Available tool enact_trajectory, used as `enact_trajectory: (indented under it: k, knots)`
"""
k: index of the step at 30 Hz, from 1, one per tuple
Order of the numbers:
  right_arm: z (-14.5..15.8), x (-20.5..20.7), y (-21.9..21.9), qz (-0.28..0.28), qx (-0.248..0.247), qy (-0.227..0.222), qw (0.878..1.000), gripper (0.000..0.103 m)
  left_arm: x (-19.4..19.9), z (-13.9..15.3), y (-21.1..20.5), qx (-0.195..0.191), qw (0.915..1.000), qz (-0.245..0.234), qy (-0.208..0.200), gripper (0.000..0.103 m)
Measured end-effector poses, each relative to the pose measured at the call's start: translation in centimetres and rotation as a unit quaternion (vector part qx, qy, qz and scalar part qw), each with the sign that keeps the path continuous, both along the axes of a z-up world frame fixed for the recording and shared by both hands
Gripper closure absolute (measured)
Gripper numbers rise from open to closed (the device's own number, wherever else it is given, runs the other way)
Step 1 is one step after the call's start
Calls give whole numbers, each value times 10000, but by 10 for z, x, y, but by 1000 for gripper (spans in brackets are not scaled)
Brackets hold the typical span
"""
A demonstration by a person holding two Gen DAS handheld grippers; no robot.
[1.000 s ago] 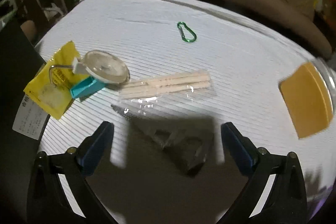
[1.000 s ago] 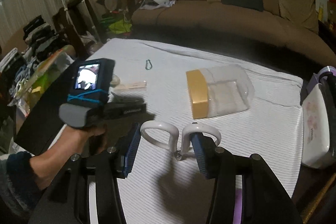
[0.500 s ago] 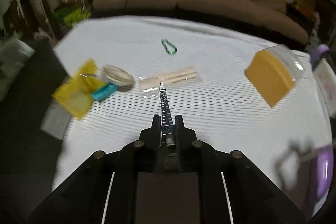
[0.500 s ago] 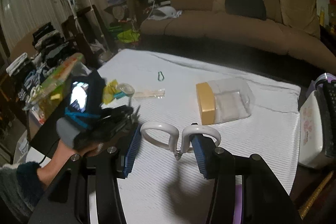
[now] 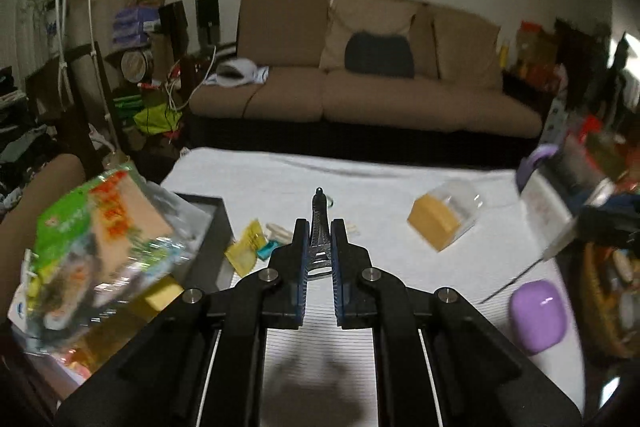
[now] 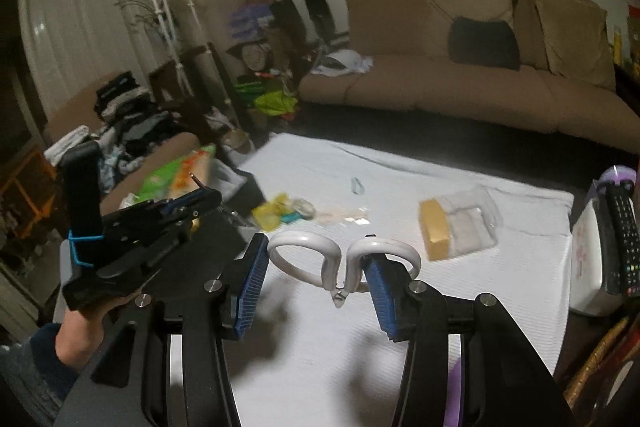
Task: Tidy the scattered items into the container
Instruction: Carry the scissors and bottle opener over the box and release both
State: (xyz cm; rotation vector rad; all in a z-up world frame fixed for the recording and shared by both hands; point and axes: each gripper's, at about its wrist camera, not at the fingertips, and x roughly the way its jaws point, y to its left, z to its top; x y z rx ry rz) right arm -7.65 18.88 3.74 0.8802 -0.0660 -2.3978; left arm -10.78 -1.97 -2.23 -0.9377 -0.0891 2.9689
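Gripping a small metal tower model, the left gripper hangs above bare white tablecloth, the right gripper clamps white scissors, and the yellow-lidded container lies sideways beyond, short of the far edge.

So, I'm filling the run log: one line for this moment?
left gripper: shut on small dark metal tower model | right gripper: holding white-handled scissors | clear yellow-lidded container: on its side

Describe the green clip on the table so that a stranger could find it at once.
On the white table cloth in front of the brown sofa, look past the yellow packet. The green clip lies alone, nearer the sofa, the only small ring-shaped thing.
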Motion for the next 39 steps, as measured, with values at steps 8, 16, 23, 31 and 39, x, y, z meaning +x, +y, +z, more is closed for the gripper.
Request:
enact_trajectory:
  k: [8, 16, 23, 31, 39]
  knots:
    - [41, 31, -88, 809, -345, 128, 9960, 53, 65, 65, -105, 967, 9940, -490, 163, 94]
    - [24, 40, -218, 1740, -390, -222, 9837, 53, 112, 60, -223, 811, 9962, 197, -241, 94]
    - [-17, 34, -301, 2215, -210, -690, 9725, 53, 113, 22, -249, 493, 9954, 573, -586, 94]
    - [-58, 20, -334, 2197, 21, -1144, 9688, 53, 103, -7, -264, 397, 9926, 784, -838, 93]
    - [-91, 5, -345, 1951, 183, -1317, 9717, 52, 85, -37, -265, 298, 9885, 960, -1130, 93]
